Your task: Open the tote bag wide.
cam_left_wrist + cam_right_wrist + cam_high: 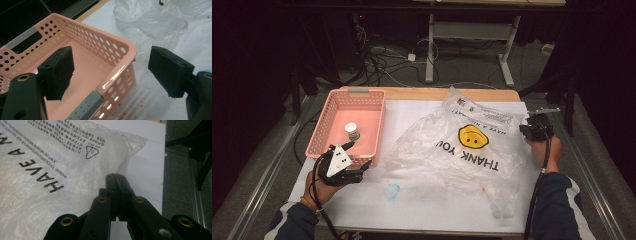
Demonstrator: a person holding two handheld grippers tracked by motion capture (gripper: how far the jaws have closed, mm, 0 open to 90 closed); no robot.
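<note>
Right claw (115, 178) pressed together at the plastic bag's edge; left claw (110, 72) spread wide over the pink basket's corner.

Right claw: jaws meet with no gap, nothing visibly between them, tips just beside the right edge of the clear plastic bag (464, 140), which lies crumpled across the middle of the bench (422, 210), smiley and "THANK YOU" print facing up. Left claw: jaws well apart, one over the inside of the pink basket (344, 125), the other outside its wall, straddling the near corner; contact with the wall cannot be told. In the basket stands a small white-capped jar (352, 131). The basket sits on the bench's left, just beside the bag.
</note>
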